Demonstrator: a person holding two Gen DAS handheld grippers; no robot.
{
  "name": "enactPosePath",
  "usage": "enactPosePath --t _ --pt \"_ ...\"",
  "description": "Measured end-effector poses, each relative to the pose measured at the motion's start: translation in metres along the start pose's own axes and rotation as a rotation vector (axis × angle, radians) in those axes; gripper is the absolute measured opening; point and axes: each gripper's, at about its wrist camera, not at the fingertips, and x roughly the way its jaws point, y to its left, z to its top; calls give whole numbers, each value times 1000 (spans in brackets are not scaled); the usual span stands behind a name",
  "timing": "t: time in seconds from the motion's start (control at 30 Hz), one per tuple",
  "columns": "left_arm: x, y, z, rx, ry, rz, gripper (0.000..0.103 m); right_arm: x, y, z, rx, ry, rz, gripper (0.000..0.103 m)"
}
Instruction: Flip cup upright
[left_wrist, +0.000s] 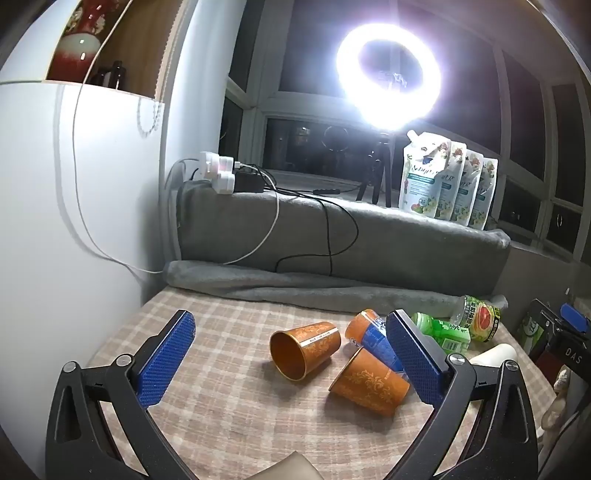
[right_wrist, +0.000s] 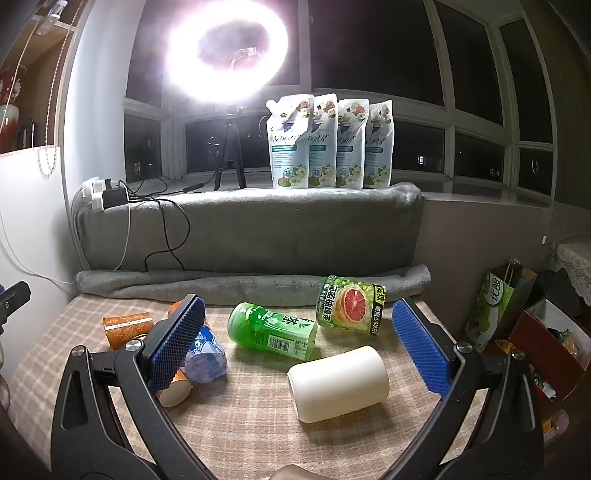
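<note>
Two orange patterned paper cups lie on their sides on the checked tablecloth (left_wrist: 221, 413). One cup (left_wrist: 304, 349) has its open mouth toward the camera; the other cup (left_wrist: 369, 382) lies to its right. A white cup (right_wrist: 338, 384) lies on its side, also seen at the right in the left wrist view (left_wrist: 495, 354). My left gripper (left_wrist: 291, 356) is open and empty, its fingers either side of the orange cups. My right gripper (right_wrist: 299, 341) is open and empty, above the white cup.
A blue-labelled bottle (left_wrist: 376, 341), a green tea bottle (right_wrist: 273, 330) and a grapefruit-label bottle (right_wrist: 349, 304) lie on the cloth. A grey blanket (right_wrist: 251, 229) lines the back, with cables, a power strip (left_wrist: 225, 173), refill pouches (right_wrist: 328, 144) and a ring light (left_wrist: 388, 74). Bags and boxes (right_wrist: 535, 332) stand at right.
</note>
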Motion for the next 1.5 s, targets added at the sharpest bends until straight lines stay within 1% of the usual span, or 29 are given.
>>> enactPosePath --t 1.5 --pt "-1 0 -1 5 1 3 102 4 4 0 -8 5 9 103"
